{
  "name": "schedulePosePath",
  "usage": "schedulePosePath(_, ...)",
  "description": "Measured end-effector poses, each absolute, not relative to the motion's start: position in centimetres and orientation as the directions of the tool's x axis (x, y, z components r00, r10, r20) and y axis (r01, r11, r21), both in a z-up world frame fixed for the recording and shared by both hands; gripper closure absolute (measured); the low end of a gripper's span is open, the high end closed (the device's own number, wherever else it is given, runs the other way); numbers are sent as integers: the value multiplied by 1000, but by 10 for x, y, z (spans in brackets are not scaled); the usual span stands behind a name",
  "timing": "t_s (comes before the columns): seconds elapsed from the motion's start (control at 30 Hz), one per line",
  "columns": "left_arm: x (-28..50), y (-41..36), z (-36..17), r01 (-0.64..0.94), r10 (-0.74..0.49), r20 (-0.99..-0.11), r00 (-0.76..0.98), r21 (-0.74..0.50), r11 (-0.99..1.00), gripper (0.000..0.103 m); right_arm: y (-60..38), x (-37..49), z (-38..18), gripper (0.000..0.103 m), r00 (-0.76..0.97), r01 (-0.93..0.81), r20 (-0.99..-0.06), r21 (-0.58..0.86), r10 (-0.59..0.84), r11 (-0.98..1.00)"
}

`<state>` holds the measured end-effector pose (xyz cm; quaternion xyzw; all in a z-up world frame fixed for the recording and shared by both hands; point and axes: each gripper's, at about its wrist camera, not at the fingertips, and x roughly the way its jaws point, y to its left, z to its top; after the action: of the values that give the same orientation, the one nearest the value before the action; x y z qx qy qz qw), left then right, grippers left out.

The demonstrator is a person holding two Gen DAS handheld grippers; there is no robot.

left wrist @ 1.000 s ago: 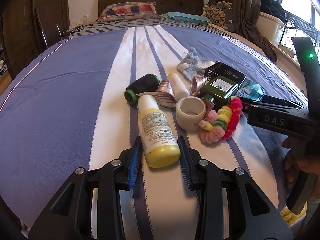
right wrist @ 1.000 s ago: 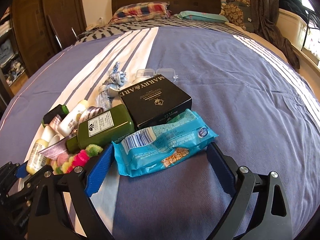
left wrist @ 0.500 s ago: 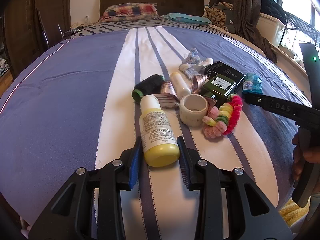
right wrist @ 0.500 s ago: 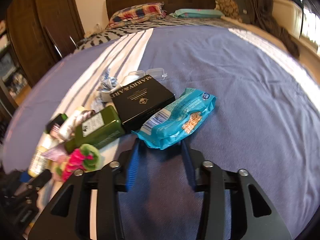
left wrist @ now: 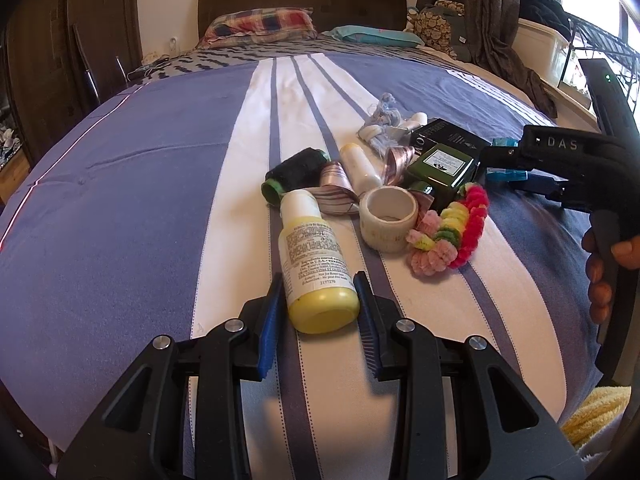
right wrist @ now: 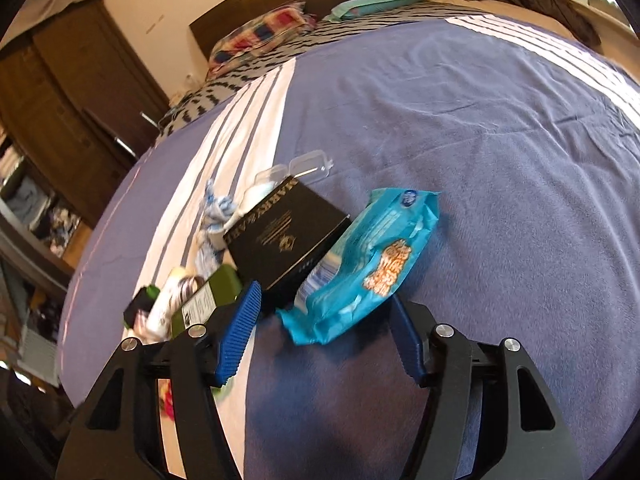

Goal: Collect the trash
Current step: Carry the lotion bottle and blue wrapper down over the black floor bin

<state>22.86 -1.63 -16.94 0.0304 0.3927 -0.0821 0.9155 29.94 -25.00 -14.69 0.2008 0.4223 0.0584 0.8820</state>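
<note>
Since half a second ago the right claw [right wrist: 326, 334] has tilted and spread wider, and the blue snack wrapper [right wrist: 366, 266] now lies off the bed at centre frame of the right wrist view, its lower end between blue pads [right wrist: 238, 332] that no longer pinch it; whether one pad touches it cannot be told. The left claw [left wrist: 318, 314] remains at lower centre of its view, partly open around one yellow lotion bottle [left wrist: 314, 260], pads just beside its base, contact unclear. On the striped bed [left wrist: 132, 184] lie, in the middle of the frame, one roll of tape [left wrist: 387, 218], one pipe-cleaner wreath [left wrist: 452, 236], one green bottle [left wrist: 440, 170], one black box [right wrist: 282, 234], one dark spool [left wrist: 294, 172] and one white tube [left wrist: 362, 164]. The right claw's handle and hand [left wrist: 604, 264] fill the right edge.
</note>
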Motion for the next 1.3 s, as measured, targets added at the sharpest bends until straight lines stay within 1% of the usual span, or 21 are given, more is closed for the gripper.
schedulePosePath(0.03,229,-17,-170,175,-125,-723,679,-6,985,70,-251,300,-147,49,639,73,-724,394,261,916)
schedulePosePath(0.1,230,-17,-170,174,-124,-722,681,-5,985,70,-252,299,-146,72,643,82,-732,358,225,930)
schedulePosePath(0.2,230,-17,-170,174,-121,-720,683,-1,985,70,-255,294,-148,85,649,71,-732,330,208,941)
schedulePosePath(0.27,228,-15,-169,171,-121,-718,685,-2,985,70,-255,287,-146,89,657,59,-728,311,198,949)
schedulePosePath(0.37,219,-14,-165,174,-121,-712,691,1,985,71,-249,271,-139,91,676,53,-727,211,121,976)
schedulePosePath(0.6,179,-8,-145,175,-135,-689,712,-12,984,72,-243,208,-124,91,713,22,-698,121,69,992)
schedulePosePath(0.7,153,-6,-129,185,-151,-665,731,-21,983,73,-240,179,-113,91,734,9,-675,110,68,994)
schedulePosePath(0.97,90,-8,-90,214,-193,-593,782,-36,976,74,-236,88,-67,91,819,-28,-568,92,76,995)
schedulePosePath(1.07,67,-9,-80,231,-210,-571,793,-37,972,74,-234,56,-57,91,837,-34,-543,82,73,996)
schedulePosePath(1.3,22,-9,-80,260,-228,-566,792,-25,965,74,-228,8,-60,91,833,-57,-548,36,67,998)
